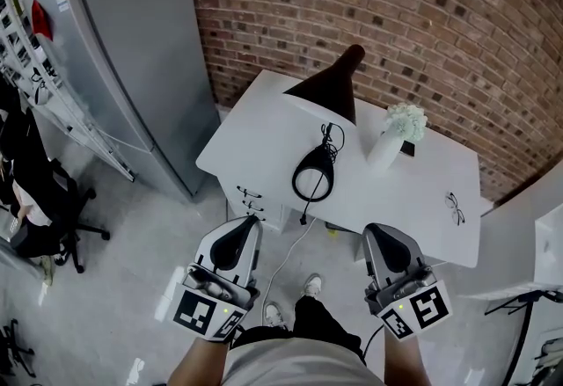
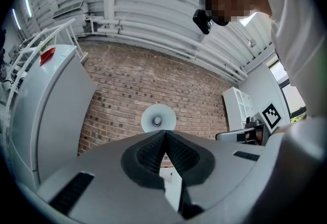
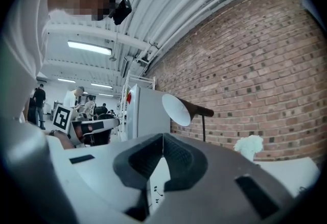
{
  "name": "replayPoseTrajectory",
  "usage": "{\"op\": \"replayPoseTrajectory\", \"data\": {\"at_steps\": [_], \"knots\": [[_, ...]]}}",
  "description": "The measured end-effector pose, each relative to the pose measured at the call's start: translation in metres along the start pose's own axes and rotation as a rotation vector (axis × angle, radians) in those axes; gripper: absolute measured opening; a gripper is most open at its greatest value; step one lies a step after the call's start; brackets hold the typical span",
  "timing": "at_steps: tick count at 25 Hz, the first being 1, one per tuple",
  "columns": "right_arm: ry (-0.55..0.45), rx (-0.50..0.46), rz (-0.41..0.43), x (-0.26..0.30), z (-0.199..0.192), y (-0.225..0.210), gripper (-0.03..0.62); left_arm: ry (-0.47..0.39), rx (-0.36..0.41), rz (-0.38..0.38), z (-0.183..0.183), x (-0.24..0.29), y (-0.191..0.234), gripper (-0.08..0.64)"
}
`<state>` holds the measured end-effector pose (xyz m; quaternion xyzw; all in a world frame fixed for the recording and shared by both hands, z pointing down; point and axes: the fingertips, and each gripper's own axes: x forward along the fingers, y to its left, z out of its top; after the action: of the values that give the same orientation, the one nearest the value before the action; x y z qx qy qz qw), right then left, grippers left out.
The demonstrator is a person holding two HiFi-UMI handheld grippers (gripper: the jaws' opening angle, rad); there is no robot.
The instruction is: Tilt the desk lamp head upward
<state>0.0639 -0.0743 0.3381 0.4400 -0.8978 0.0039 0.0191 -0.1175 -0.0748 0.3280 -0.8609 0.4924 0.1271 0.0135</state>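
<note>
A black desk lamp stands on the white desk [image 1: 264,142]. Its round base [image 1: 314,175] is near the front edge and its cone-shaped head [image 1: 330,85] hangs over the back. The left gripper view looks into the white inside of the lamp head [image 2: 158,118]; the right gripper view shows the lamp head [image 3: 177,109] from the side. My left gripper [image 1: 252,220] [image 2: 164,132] and right gripper [image 1: 373,229] [image 3: 163,135] are both shut on nothing, held in front of the desk, well short of the lamp.
A white vase of flowers [image 1: 398,131] [image 3: 249,145] stands right of the lamp, with glasses [image 1: 455,208] further right. A tall grey cabinet [image 1: 132,50] is to the left, a brick wall [image 1: 422,15] behind. The lamp cable [image 1: 286,257] hangs to the floor. An office chair [image 1: 53,200] is far left.
</note>
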Motion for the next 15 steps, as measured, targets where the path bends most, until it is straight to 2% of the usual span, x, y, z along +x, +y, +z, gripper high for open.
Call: {"op": "replayPoseTrajectory", "data": {"at_steps": [15], "knots": [[-0.008,0.002,-0.012,0.011,0.001,-0.007,0.018,0.009,0.004,0.013,-0.002,-0.003,0.010,0.008]]}}
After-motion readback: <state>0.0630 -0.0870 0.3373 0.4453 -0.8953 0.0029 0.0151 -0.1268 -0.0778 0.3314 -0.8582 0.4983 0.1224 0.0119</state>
